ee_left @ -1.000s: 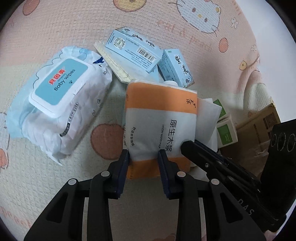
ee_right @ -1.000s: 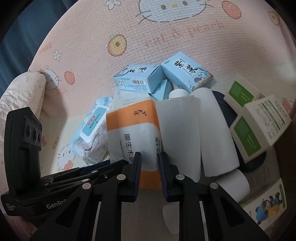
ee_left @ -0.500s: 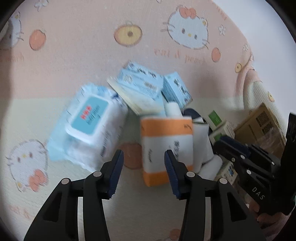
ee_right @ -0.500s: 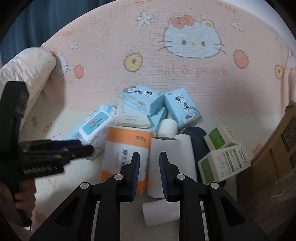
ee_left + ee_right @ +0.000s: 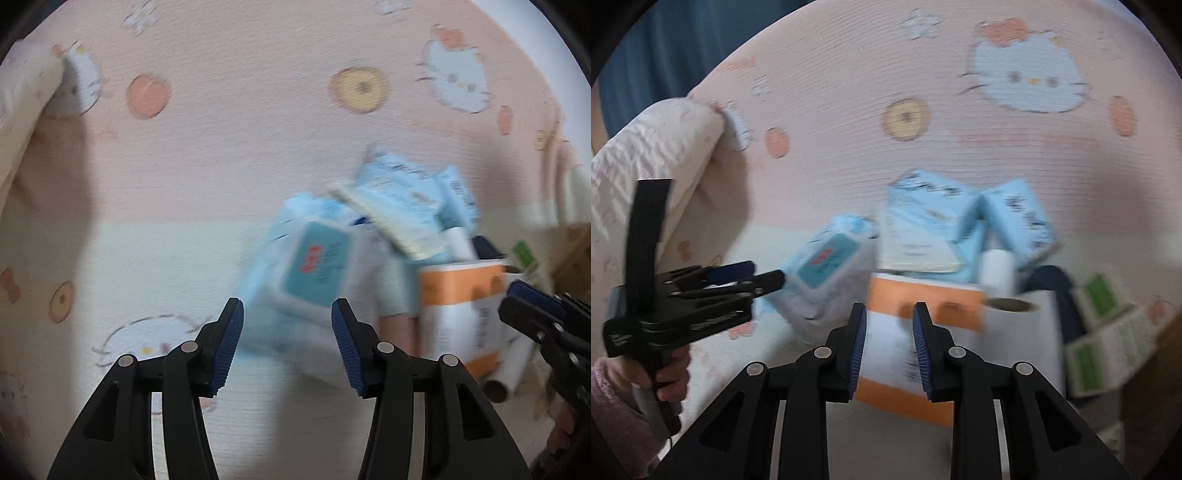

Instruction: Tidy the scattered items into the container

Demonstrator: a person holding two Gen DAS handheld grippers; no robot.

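Pink cartoon-cat bedding (image 5: 960, 155) carries the heap: an orange-and-white tissue pack (image 5: 916, 332) lies flat, its long axis running toward the right wrist camera, with a baby wipes pack (image 5: 314, 266) just left of it, tilted, lid up. Behind them sit pale blue boxes (image 5: 923, 218), and paper rolls (image 5: 1023, 332) and green-and-white boxes (image 5: 1108, 332) lie to the right. Left gripper (image 5: 286, 343) hovers before the wipes, its jaws opening wide on nothing; right gripper (image 5: 889, 349) hangs over the tissue pack, jaws narrow, parting, gripping nothing.
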